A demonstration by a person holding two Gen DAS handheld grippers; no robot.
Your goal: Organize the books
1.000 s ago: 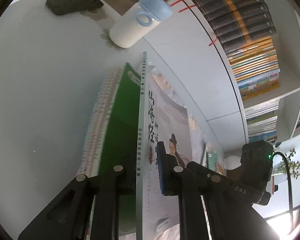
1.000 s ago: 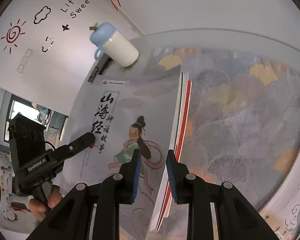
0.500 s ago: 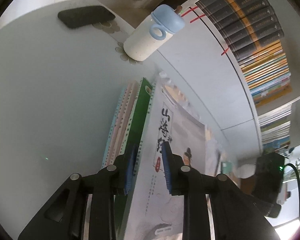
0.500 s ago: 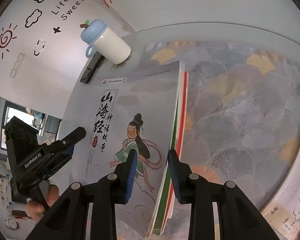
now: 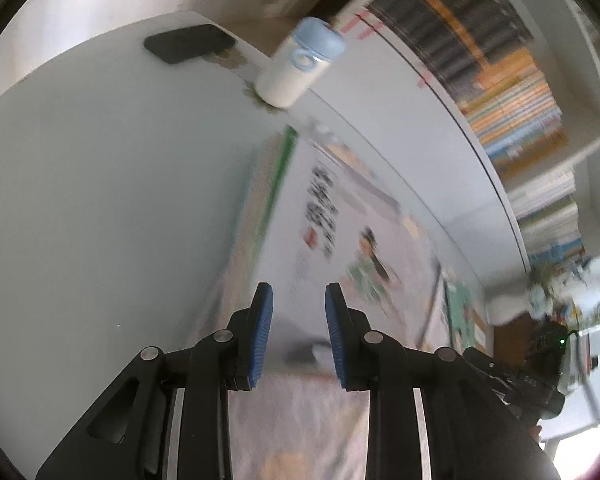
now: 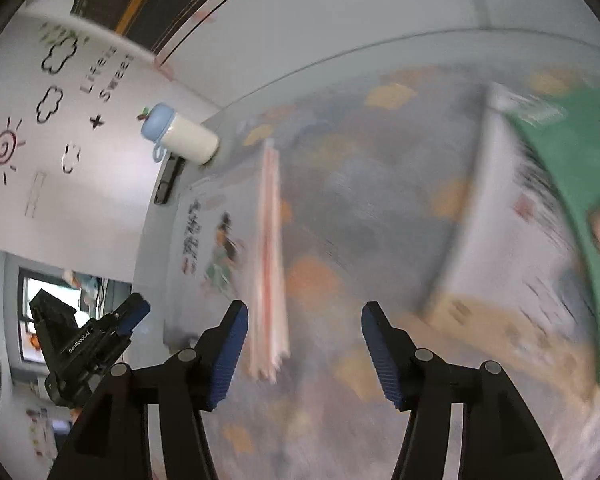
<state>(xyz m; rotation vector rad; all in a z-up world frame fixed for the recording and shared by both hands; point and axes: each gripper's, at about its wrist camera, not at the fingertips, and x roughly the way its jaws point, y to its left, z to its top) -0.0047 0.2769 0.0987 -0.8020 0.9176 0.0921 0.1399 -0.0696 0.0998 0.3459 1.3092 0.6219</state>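
A stack of thin books (image 5: 352, 232) lies flat on the table, topped by a pale cover with a drawn figure. The stack (image 6: 216, 240) shows red-and-white page edges in the right wrist view. My left gripper (image 5: 298, 312) hovers above its near end, jaws a little apart with nothing between them. The left gripper (image 6: 138, 310) also appears low on the left in the right wrist view. My right gripper (image 6: 304, 332) is to the right of the stack over the patterned cloth (image 6: 360, 220). Its jaws are opening and its pads touch nothing. Both views are motion-blurred.
A white bottle with a blue cap (image 5: 296, 72) and a black phone (image 5: 188, 44) stand at the table's far end. A green-covered book (image 6: 572, 160) lies on the cloth at the right. Filled bookshelves (image 5: 500, 80) line the wall beyond the table.
Both grippers have let go of the book stack and pulled back from it. The stack, tilted up before, now lies flat. The right gripper has swung right and opened wider.
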